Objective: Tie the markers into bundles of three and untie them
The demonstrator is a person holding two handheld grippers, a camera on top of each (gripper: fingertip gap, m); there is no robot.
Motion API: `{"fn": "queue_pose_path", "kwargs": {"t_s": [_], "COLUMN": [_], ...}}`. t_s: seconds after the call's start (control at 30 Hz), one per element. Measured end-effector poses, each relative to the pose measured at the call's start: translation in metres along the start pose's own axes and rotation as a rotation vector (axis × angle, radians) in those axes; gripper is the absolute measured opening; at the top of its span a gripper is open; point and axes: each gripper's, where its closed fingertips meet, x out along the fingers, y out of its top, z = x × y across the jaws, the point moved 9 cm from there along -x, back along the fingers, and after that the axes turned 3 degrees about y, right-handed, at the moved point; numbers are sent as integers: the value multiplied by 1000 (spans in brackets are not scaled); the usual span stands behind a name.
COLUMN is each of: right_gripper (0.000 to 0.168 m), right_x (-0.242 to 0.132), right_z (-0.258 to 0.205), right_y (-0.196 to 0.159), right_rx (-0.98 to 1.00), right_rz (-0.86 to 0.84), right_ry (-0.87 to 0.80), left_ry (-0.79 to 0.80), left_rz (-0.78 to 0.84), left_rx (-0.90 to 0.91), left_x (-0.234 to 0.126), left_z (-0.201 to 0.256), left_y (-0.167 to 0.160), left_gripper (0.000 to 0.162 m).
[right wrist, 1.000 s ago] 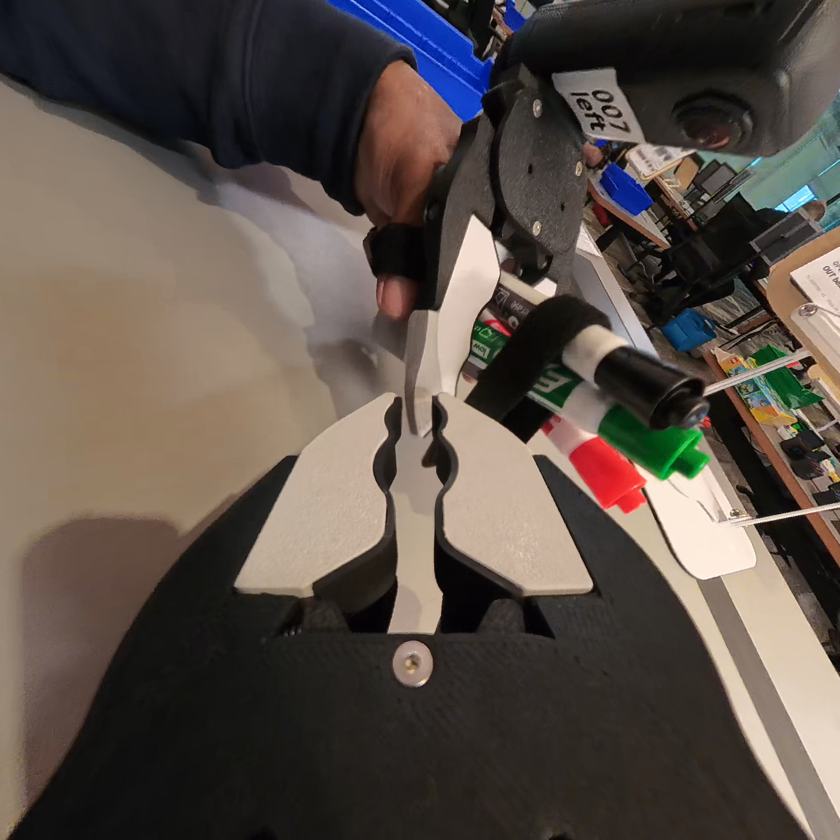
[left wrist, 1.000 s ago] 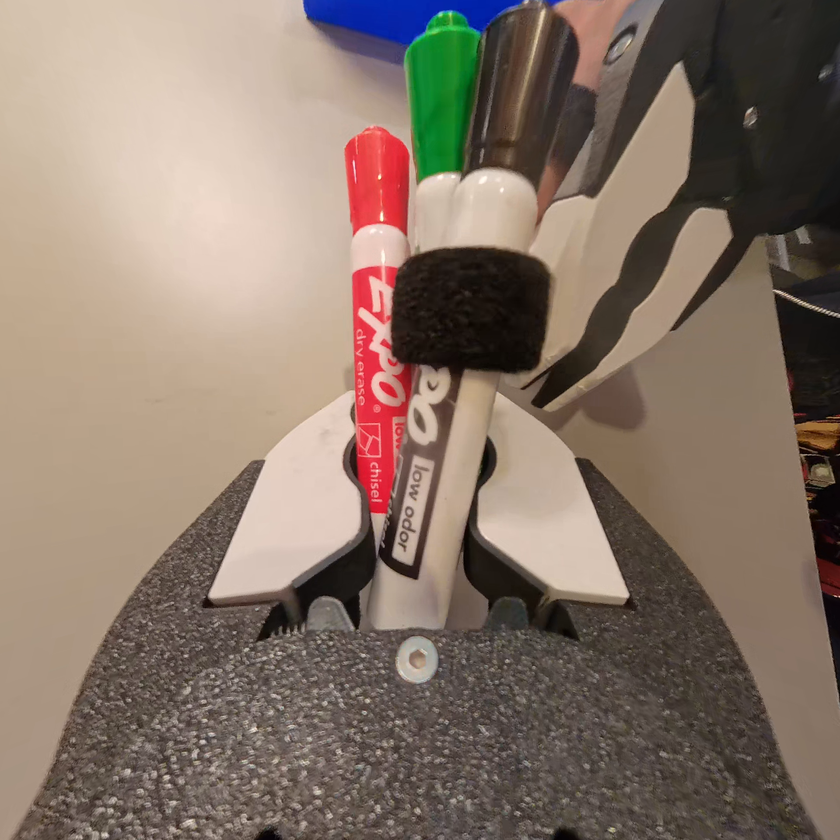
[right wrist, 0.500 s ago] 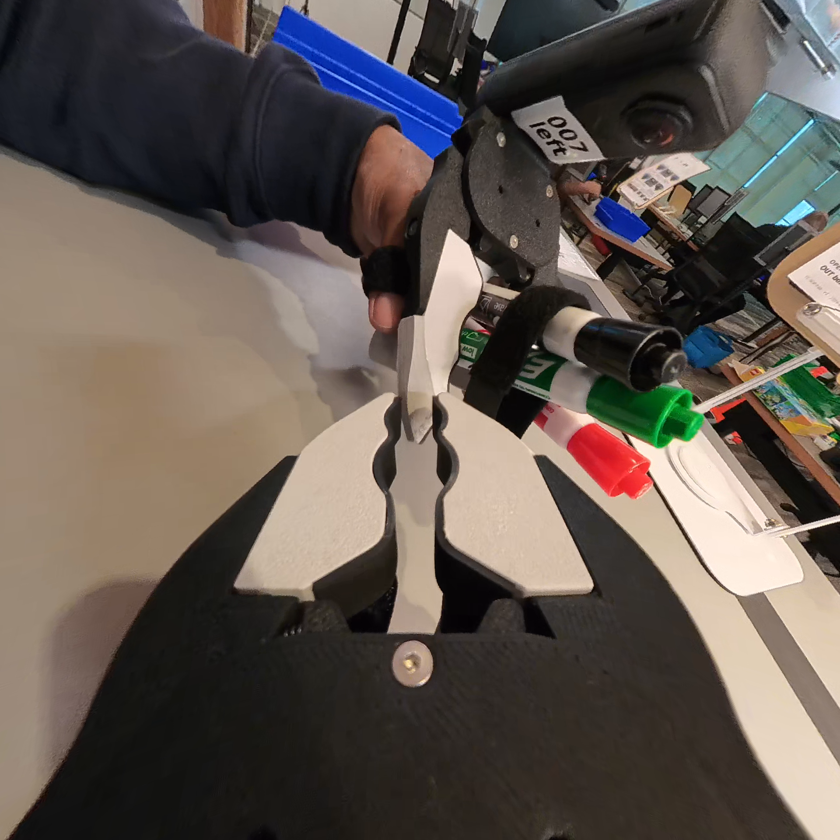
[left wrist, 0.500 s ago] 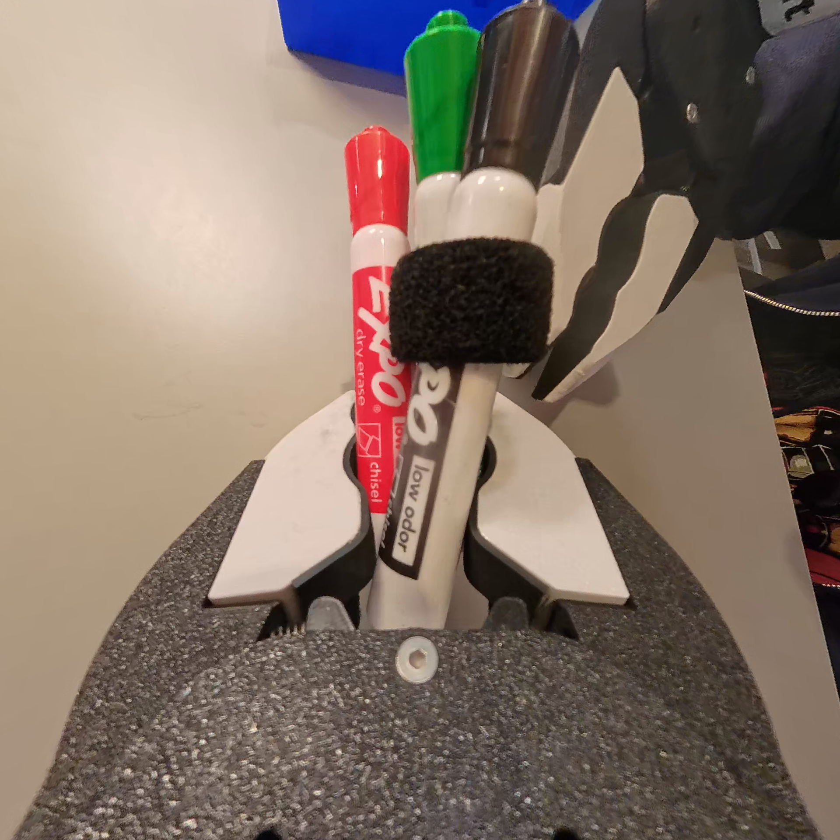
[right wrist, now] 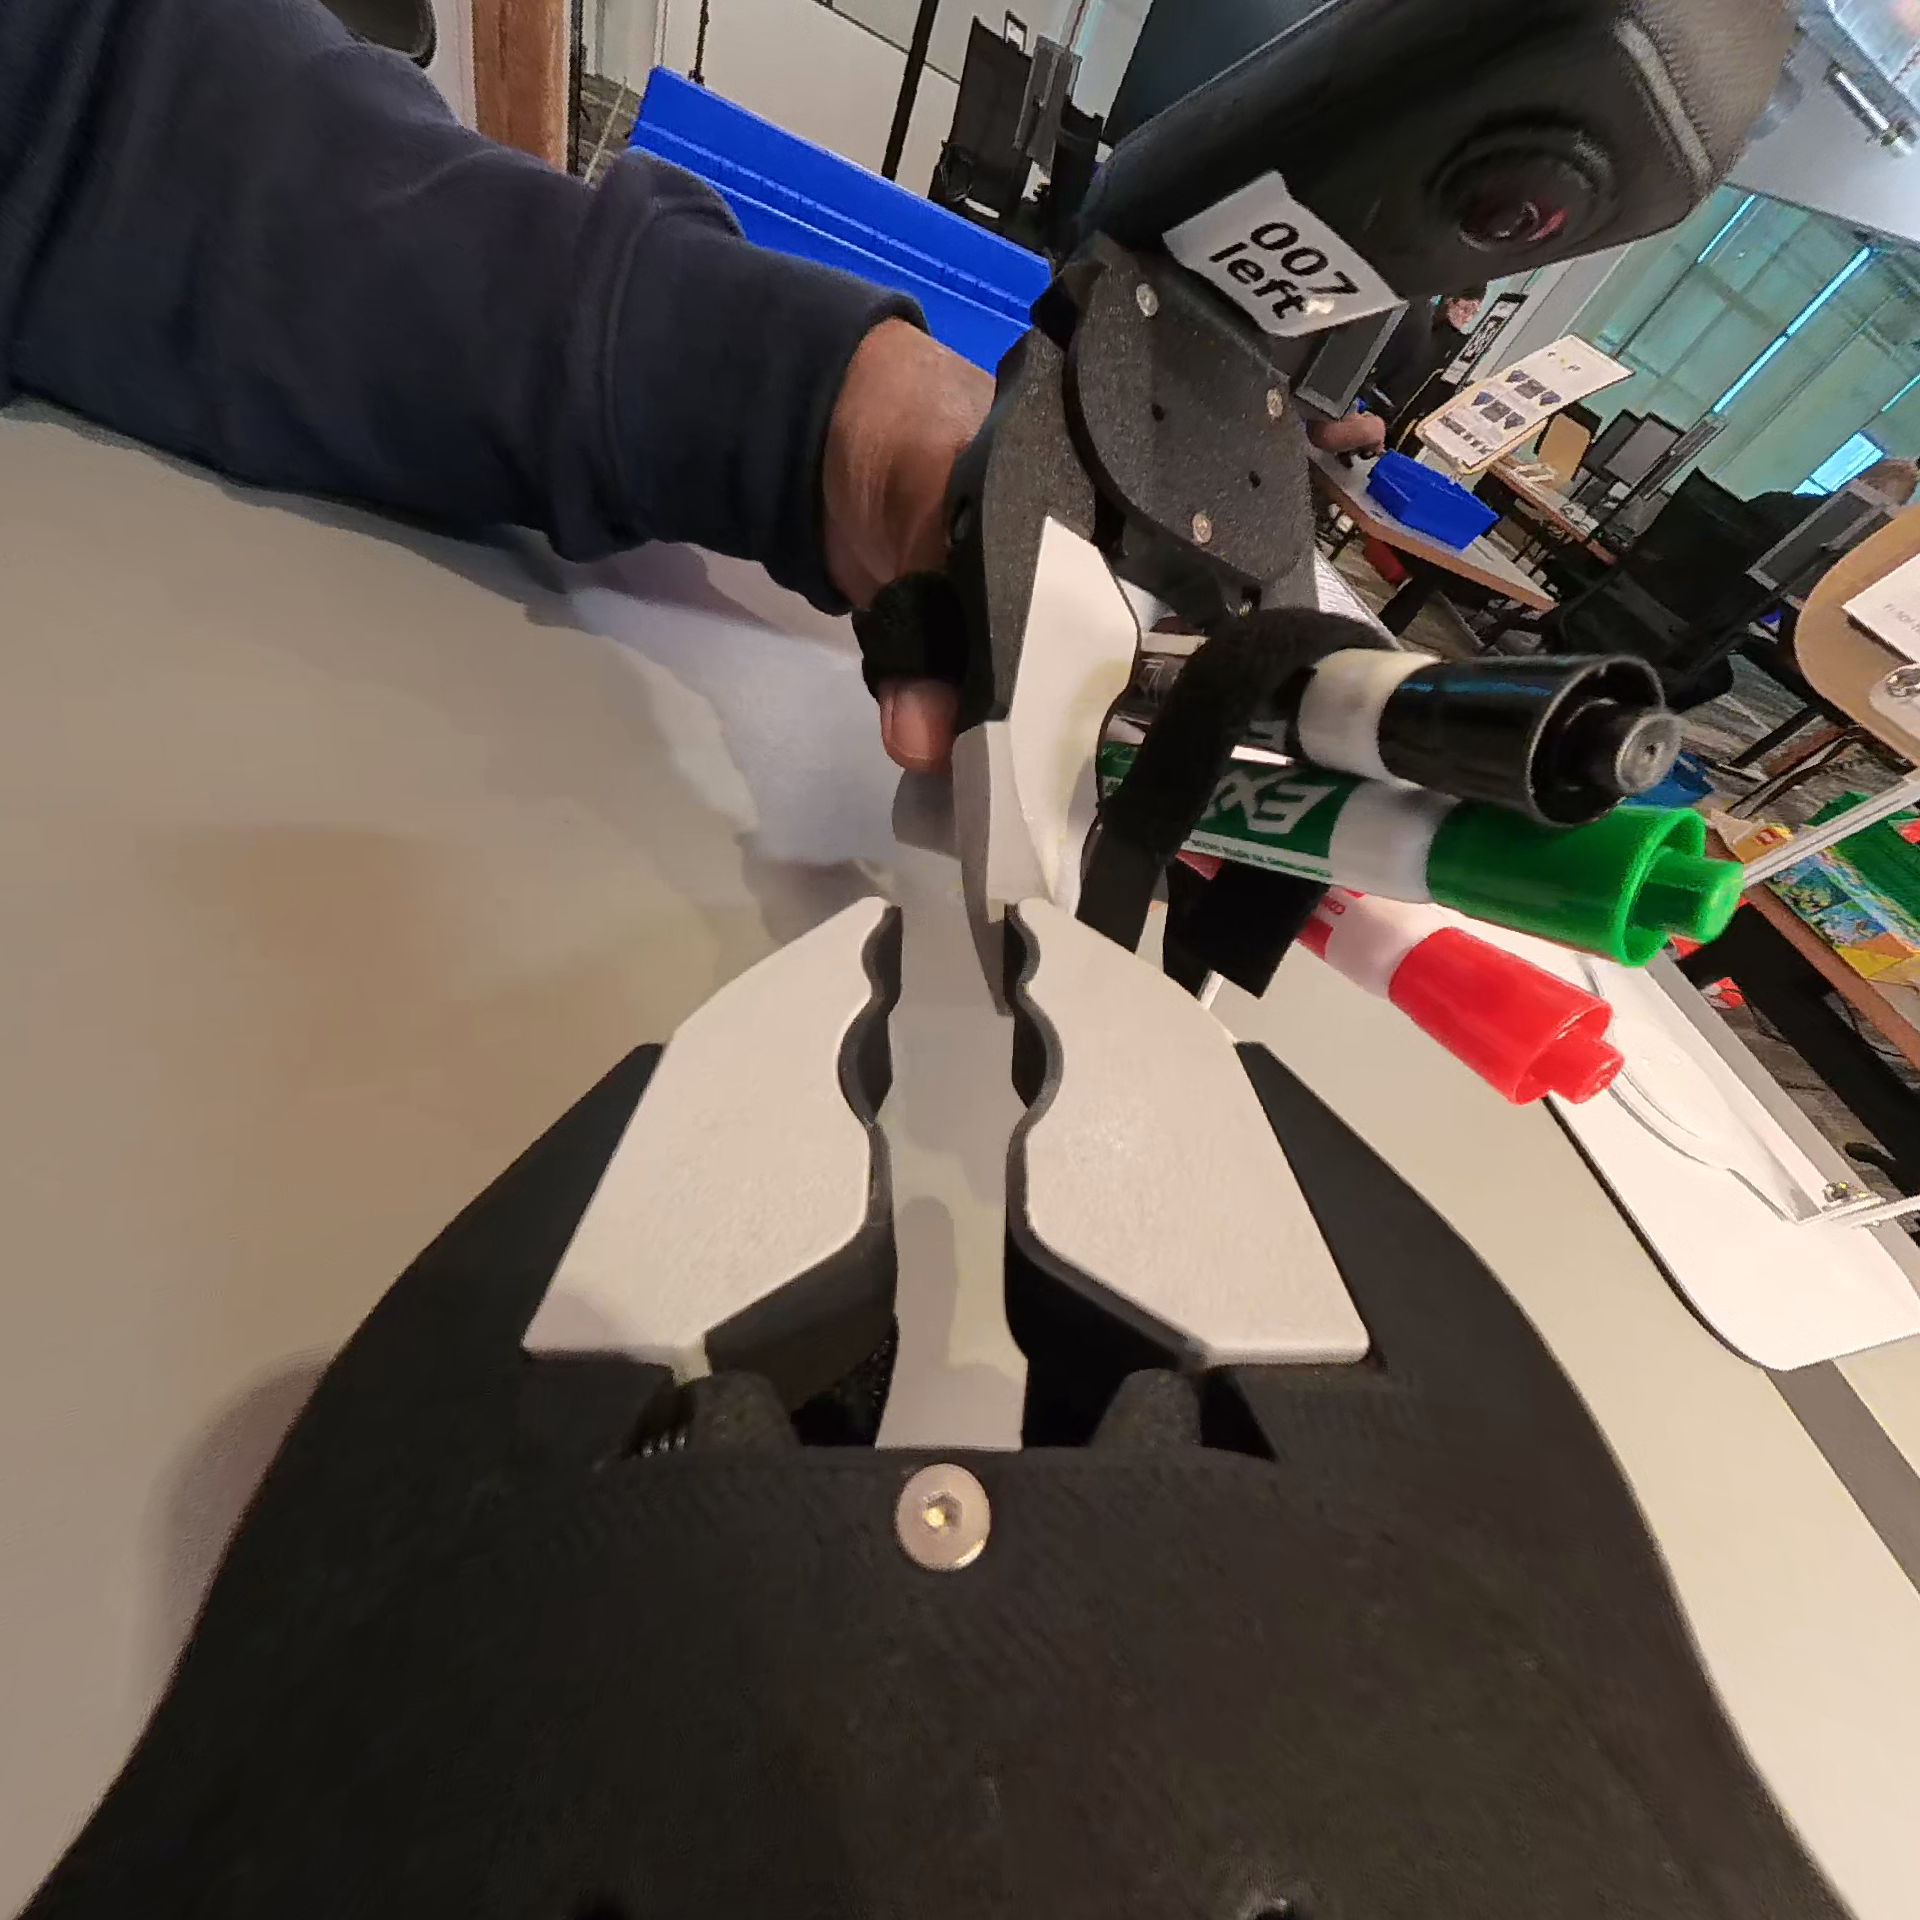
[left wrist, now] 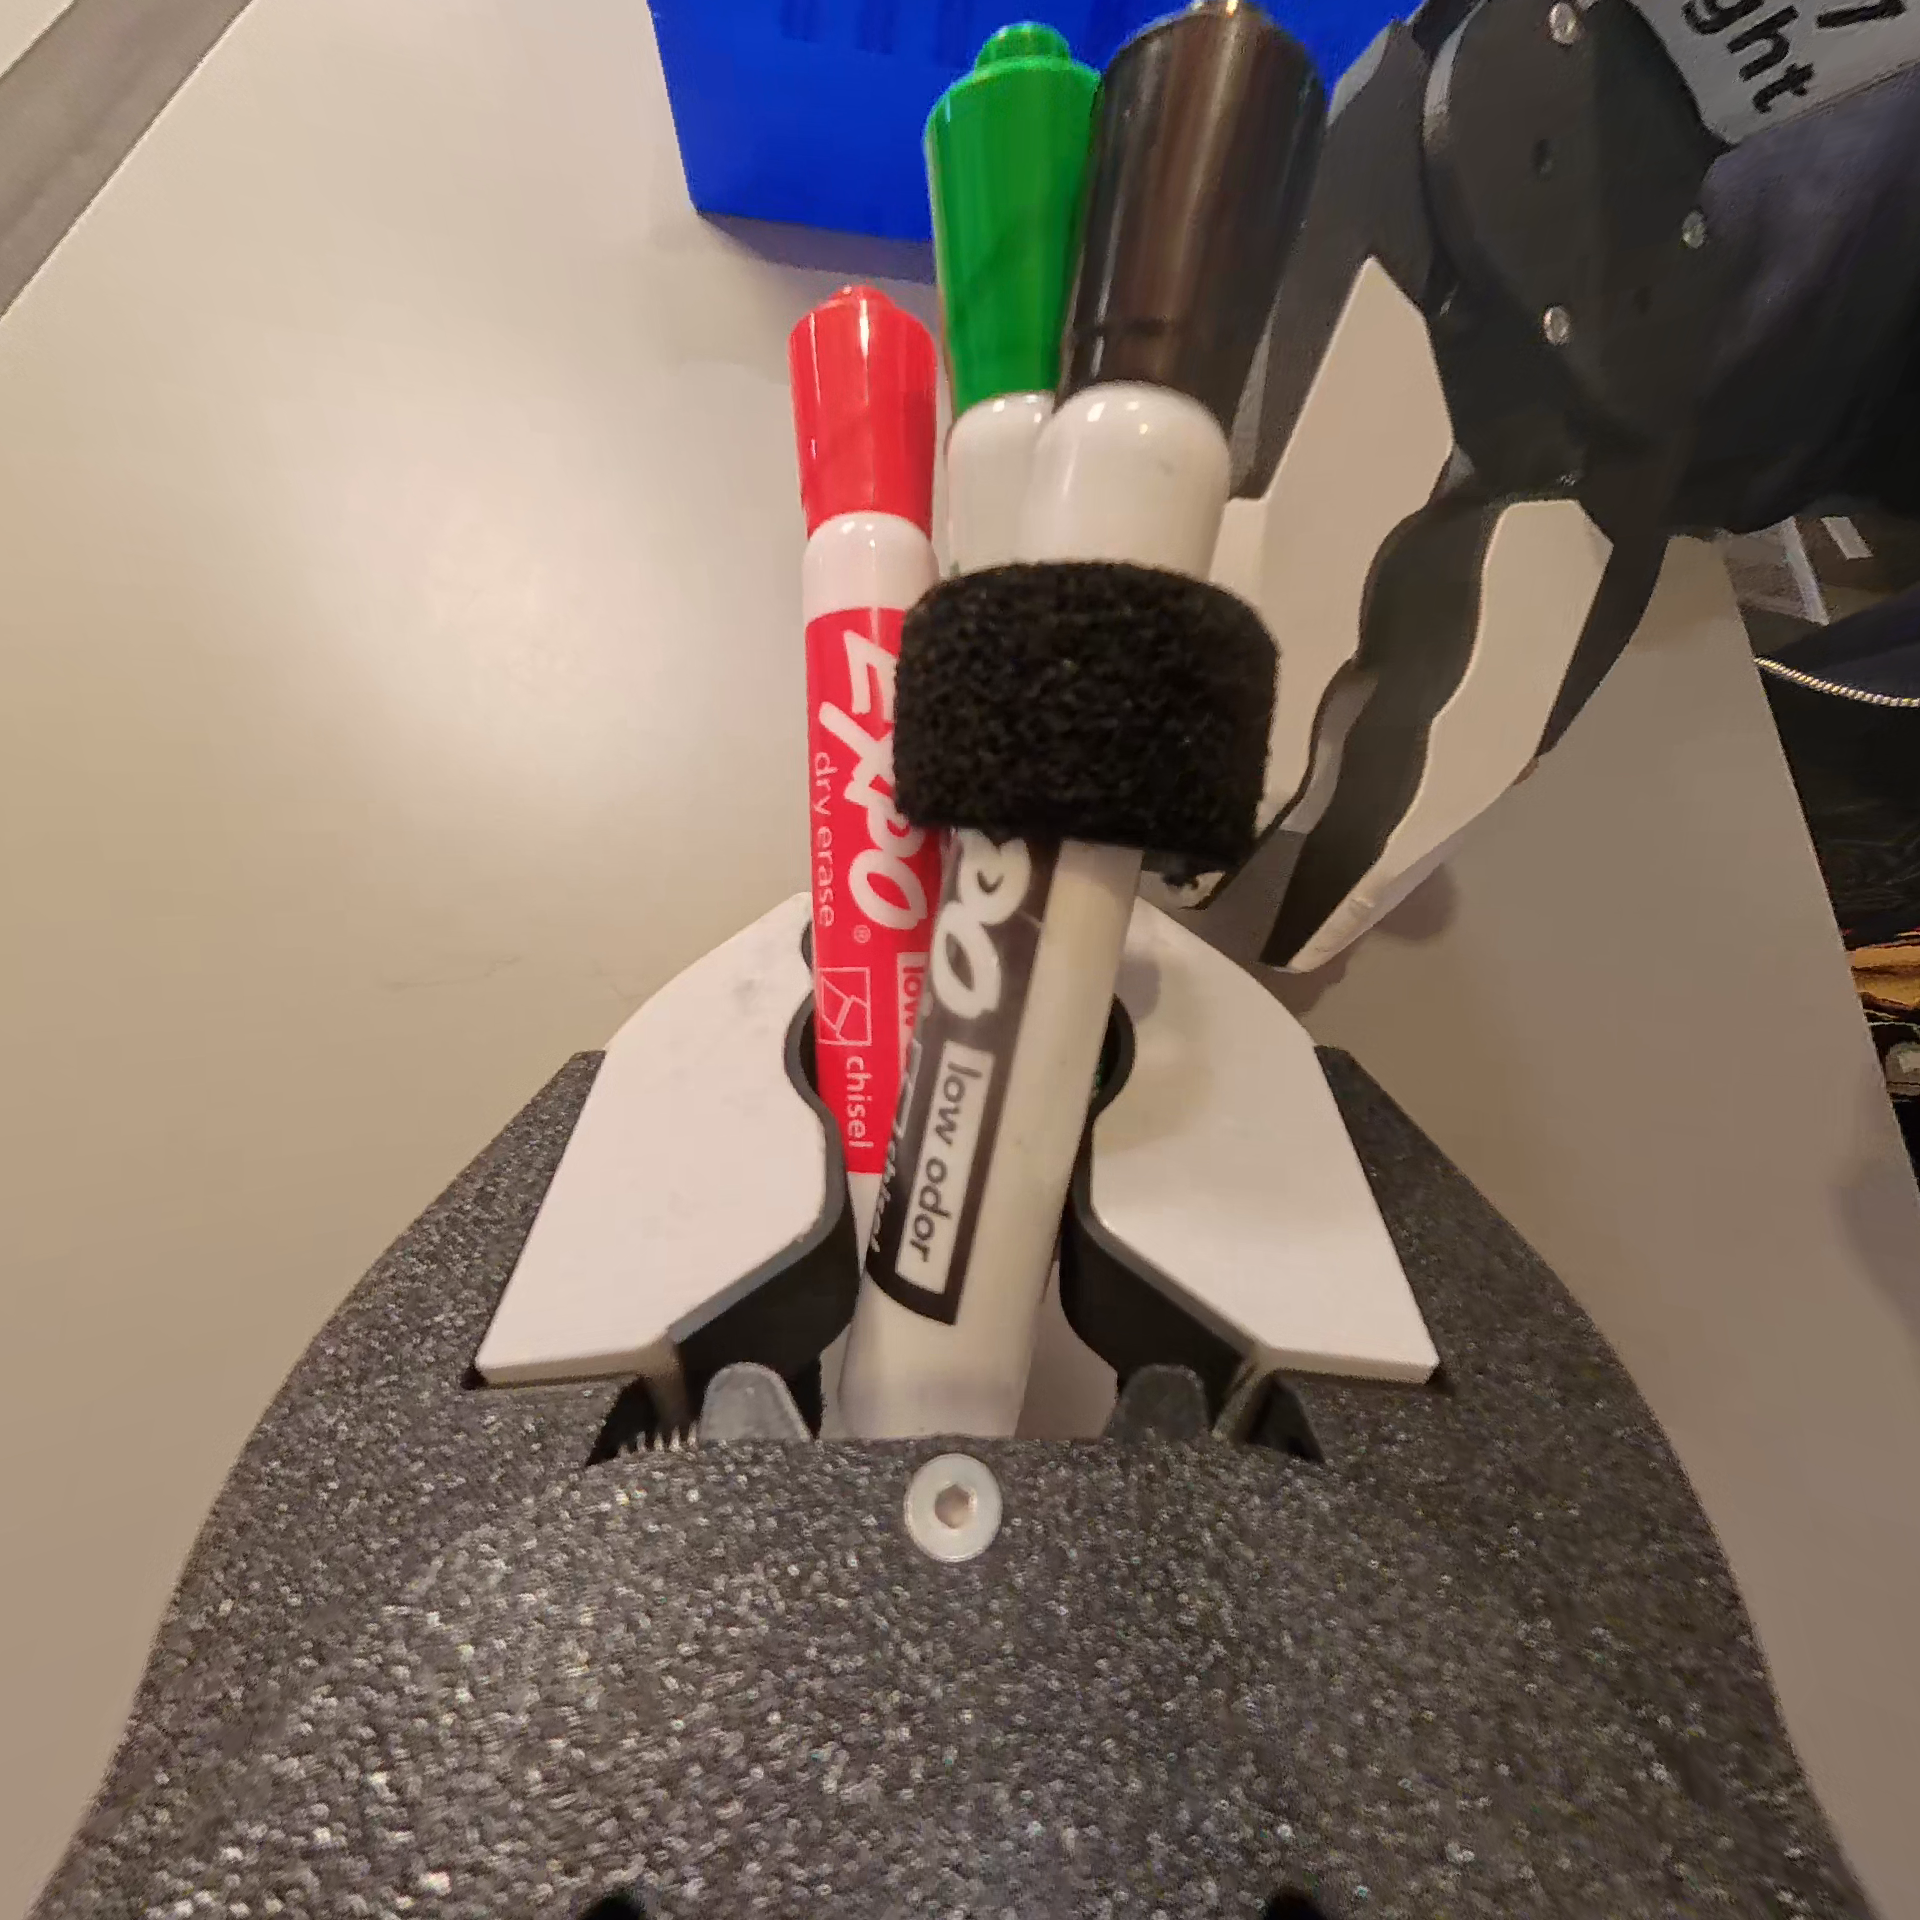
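We see the left tool point(left wrist: 961, 1049) clamped on three markers point(left wrist: 997, 1039) wrapped by a black strap point(left wrist: 1081, 707) at frame centre; the right tool point(right wrist: 948, 940), narrowly parted and empty, sits just right of them.

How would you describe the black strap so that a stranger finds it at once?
Look at the left gripper, whose jaws clamp three markers. The black strap wraps them midway up. Unlike the glossy black marker cap above it, it is fuzzy and soft.
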Motion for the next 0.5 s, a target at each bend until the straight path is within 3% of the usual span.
{"fn": "queue_pose_path", "kwargs": {"t_s": [0.5], "right_gripper": [25], "right_x": [-9], "right_z": [-7], "right_y": [14], "right_rx": [127], "right_rz": [133], "right_ry": [-127], "left_ry": [127], "left_rz": [18], "left_rx": [45], "left_x": [0], "left_z": [-1], "left_y": [2], "left_gripper": [45]}}
